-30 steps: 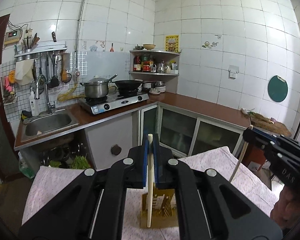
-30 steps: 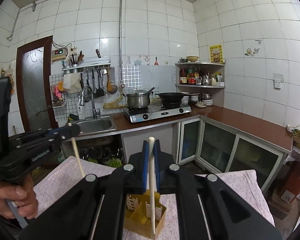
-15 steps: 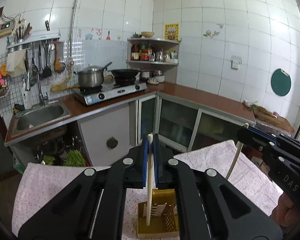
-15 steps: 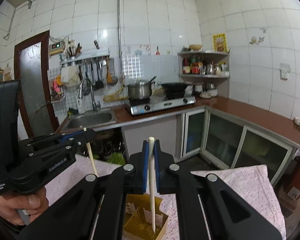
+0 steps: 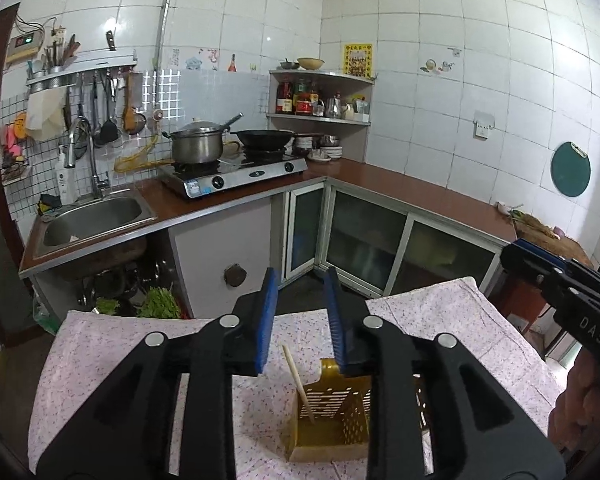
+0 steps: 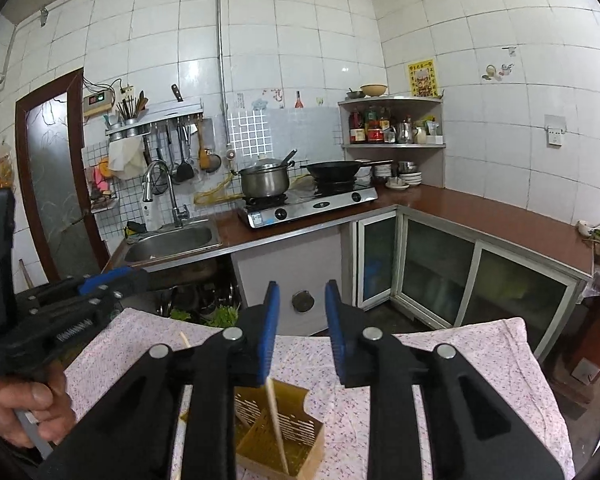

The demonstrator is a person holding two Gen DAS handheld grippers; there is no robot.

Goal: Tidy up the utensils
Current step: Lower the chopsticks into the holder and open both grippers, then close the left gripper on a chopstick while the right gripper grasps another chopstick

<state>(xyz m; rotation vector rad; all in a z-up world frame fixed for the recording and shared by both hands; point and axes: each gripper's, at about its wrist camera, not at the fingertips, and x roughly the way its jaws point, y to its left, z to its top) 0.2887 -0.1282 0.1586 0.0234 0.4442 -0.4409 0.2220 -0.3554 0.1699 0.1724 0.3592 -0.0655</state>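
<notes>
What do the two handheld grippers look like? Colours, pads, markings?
Both match: the left gripper and right gripper have matte black angular plastic finger arms, blue ribbed pads, and round silver fasteners at the linkage joints. White lettering, only partly legible, runs along each body's side. No cables or sleeves visible.

Perforated yellow plastic holder (image 5: 332,420) (glossy) on matt floral cloth (image 5: 108,344).

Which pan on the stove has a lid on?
The steel pot, the left of the two. The black wok beside it is uncovered.
</notes>
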